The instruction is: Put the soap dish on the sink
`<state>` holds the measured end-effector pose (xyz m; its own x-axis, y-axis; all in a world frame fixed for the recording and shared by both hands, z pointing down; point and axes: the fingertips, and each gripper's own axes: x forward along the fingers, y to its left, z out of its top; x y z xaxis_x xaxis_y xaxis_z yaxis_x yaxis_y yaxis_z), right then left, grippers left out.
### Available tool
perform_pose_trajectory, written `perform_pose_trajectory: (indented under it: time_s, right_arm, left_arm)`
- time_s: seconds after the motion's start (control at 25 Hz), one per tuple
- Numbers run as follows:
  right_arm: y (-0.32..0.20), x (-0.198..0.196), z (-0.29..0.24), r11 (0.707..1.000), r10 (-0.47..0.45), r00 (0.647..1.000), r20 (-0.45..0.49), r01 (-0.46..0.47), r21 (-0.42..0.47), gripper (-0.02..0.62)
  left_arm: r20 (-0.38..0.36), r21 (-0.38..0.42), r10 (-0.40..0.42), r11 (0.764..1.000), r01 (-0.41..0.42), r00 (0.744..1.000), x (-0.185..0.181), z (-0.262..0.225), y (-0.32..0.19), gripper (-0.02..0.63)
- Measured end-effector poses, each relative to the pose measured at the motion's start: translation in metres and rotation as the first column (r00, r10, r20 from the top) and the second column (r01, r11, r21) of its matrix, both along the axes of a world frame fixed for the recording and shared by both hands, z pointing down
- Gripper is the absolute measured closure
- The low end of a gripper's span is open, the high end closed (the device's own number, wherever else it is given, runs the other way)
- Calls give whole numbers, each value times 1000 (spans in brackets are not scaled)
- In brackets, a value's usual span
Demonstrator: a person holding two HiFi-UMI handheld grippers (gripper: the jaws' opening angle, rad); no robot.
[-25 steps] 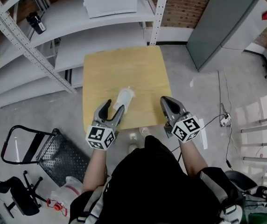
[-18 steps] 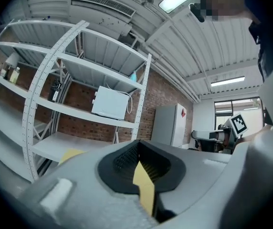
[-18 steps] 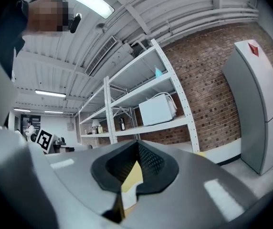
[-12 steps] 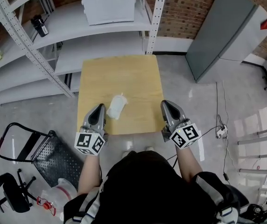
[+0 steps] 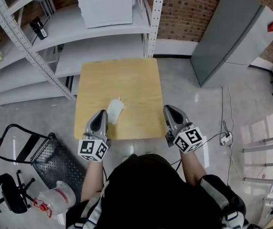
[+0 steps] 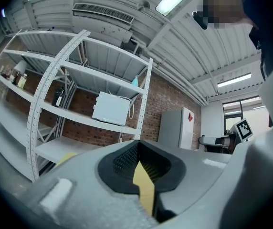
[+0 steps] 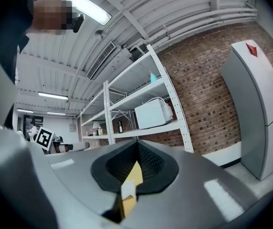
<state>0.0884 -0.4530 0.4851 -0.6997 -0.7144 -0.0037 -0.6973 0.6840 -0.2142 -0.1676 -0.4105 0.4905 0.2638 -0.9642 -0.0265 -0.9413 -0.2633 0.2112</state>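
While the person stands at the near edge of a small wooden table [image 5: 127,78], the white soap dish [image 5: 114,111] lies on the table top, close to the front left corner. It is small and pale in the head view, and it is too small to tell what is in it.

The left gripper [image 5: 100,113] is just beside the dish, on its near left side, but not touching it. Its two jaws are pressed together with nothing between them. The right gripper [image 5: 167,109] is at the front right edge of the table, well apart from the dish. Its jaws are pressed together too, and it holds nothing.

Behind the table stands a grey metal shelf rack [image 5: 103,44]. A white microwave [image 5: 107,5] sits on one of its shelves. A tall grey cabinet [image 5: 232,32] stands against the brick wall on the right. On the floor to the left lie a black folding cart [image 5: 48,154] and a clear plastic jug [image 5: 55,197].
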Motion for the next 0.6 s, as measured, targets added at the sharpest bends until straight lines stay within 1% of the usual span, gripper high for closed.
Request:
perform_pose_trajectory:
  time_s: [0.28, 0.4, 0.6]
  right_arm:
    - [-5, -12, 0, 999, -46, 999, 4, 46, 3, 589]
    - [-4, -17, 1, 998, -65, 998, -6, 65, 4, 590]
    - [-9, -8, 8, 999, -45, 999, -30, 45, -5, 591]
  left_arm:
    - [17, 5, -19, 1000, 19, 1000, -3, -4, 6, 603]
    - [26, -8, -29, 1000, 29, 999, -8, -1, 7, 601]
    - [28, -28, -28, 999, 29, 999, -10, 6, 6, 601]
